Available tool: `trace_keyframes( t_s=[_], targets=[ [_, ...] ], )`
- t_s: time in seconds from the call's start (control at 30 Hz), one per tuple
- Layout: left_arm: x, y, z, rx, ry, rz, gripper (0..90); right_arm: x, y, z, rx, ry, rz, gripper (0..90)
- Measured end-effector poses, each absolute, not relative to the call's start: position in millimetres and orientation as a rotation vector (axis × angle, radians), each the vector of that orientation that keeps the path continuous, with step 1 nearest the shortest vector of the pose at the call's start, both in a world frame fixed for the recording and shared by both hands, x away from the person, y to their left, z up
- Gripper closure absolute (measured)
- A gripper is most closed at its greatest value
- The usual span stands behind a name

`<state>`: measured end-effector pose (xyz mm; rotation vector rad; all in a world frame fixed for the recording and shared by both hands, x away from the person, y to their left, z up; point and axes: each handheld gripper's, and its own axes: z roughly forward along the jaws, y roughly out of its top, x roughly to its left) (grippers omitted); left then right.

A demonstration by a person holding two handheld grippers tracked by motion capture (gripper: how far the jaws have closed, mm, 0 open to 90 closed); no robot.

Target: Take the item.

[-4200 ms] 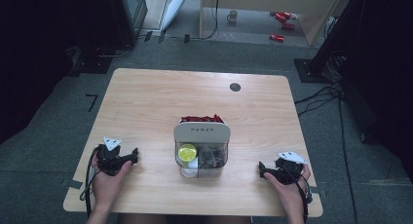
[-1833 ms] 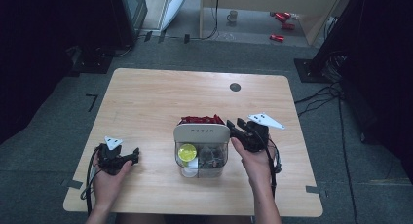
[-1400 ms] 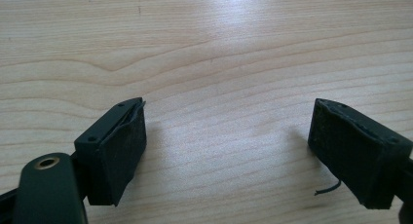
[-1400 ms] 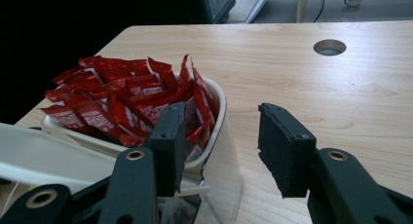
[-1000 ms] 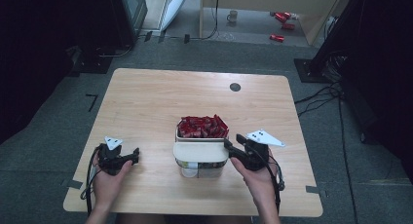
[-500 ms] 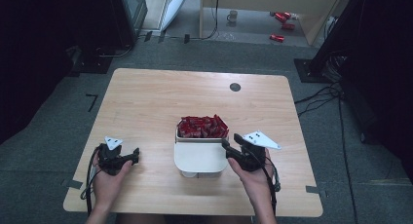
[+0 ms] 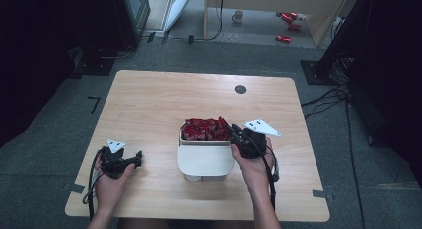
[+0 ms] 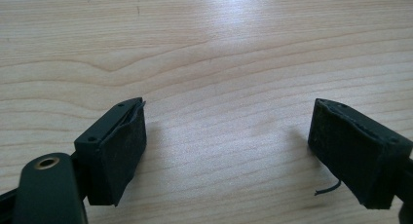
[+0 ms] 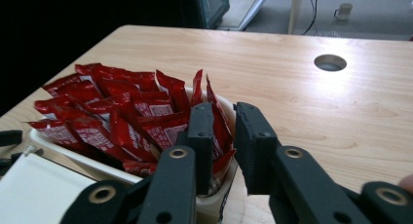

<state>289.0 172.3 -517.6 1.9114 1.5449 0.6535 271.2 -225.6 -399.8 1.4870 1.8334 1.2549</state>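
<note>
A white box stands at the table's front middle, and a flat white lid covers its near part. Red packets fill its far compartment. My right gripper is at the box's right far corner. In the right gripper view its jaws have just been closing. They straddle the box's rim and press on one upright red packet. My left gripper rests on the table left of the box. It is open with only bare wood between its fingers.
A round cable hole sits in the wooden table toward the back right. Beyond the table's far edge are grey floor, cables and dark equipment stands. A mug stands on the floor far off.
My right hand came from the table's right front to the box. The box's clear near part became covered in white. Then the right gripper moved toward the packets and closed. The left hand stayed put.
</note>
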Motion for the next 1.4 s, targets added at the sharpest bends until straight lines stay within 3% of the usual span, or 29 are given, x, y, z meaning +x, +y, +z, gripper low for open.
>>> trace_keyframes(
  t_s=[0.17, 0.8, 1.33, 1.4],
  targets=[
    [289, 172, -518, 1.912, 1.543, 0.653, 14.6, 272, -227, -399, 1.487, 1.834, 1.279, 90.0],
    [289, 172, -517, 1.916, 1.542, 0.651, 14.6, 265, -226, -363, 1.387, 1.775, 1.308, 90.0],
    [289, 172, -517, 1.916, 1.541, 0.65, 14.6, 273, -221, -383, 1.423, 1.818, 1.26, 90.0],
    [289, 172, -517, 1.916, 1.542, 0.65, 14.6, 273, -222, -385, 1.443, 1.808, 1.269, 83.0]
  ],
)
